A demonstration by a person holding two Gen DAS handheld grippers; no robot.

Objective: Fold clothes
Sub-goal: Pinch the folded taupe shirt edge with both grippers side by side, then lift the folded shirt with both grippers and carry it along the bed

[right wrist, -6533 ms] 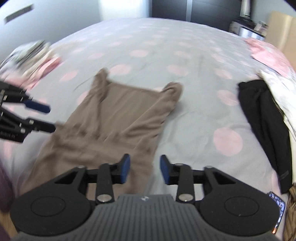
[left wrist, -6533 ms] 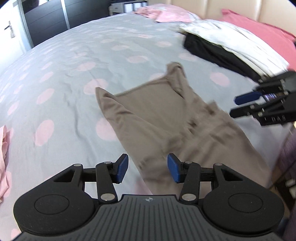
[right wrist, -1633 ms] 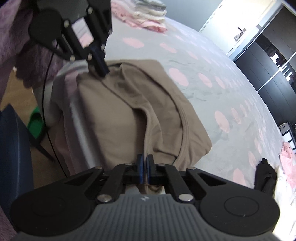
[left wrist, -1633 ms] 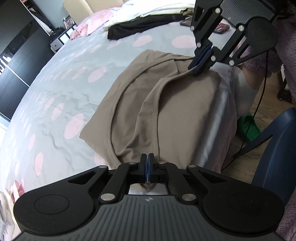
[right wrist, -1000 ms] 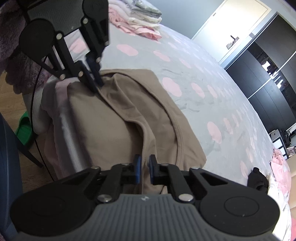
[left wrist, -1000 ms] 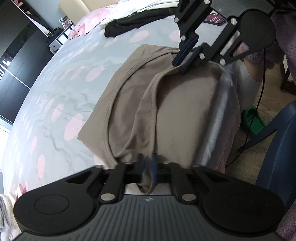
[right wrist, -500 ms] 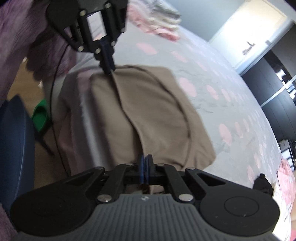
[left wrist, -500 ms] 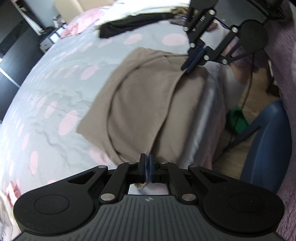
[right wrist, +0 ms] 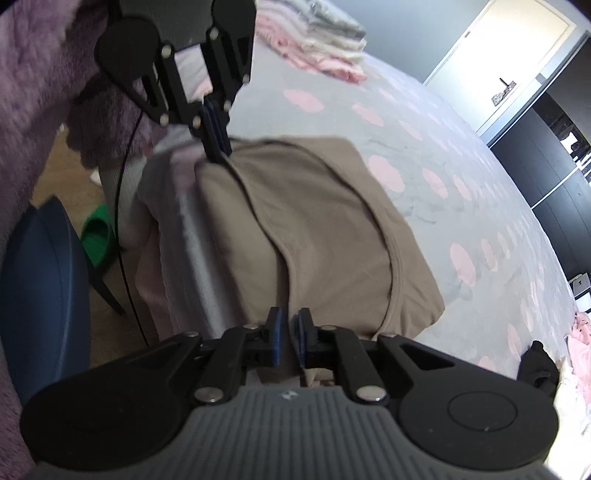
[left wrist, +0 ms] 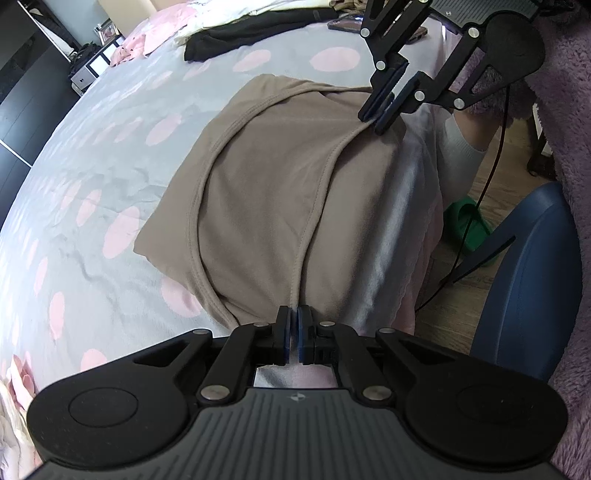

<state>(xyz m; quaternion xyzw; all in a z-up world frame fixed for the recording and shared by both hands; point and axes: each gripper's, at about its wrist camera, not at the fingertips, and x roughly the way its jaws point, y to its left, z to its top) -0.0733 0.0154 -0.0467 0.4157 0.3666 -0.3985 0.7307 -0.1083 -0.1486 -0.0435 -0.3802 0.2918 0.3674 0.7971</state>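
Note:
A taupe tank top (left wrist: 273,177) lies folded over at the near edge of the bed, its curved hem stretched between my two grippers. My left gripper (left wrist: 294,334) is pinched on one end of the hem; it also shows in the right wrist view (right wrist: 216,142). My right gripper (right wrist: 290,338) stands at the other end of the hem with its jaws slightly parted around the cloth; it also shows in the left wrist view (left wrist: 382,114). The top also shows in the right wrist view (right wrist: 332,229).
The bed has a grey cover with pink dots (left wrist: 110,147). A black garment (left wrist: 251,33) and light clothes lie at the far side. A folded stack (right wrist: 317,40) sits at the other end. A blue chair (left wrist: 532,280), a green slipper (left wrist: 467,225) and a cable are beside the bed.
The hem has been pulled taut toward the bed edge and flattened. My right gripper's jaws have parted slightly from fully shut half a second ago.

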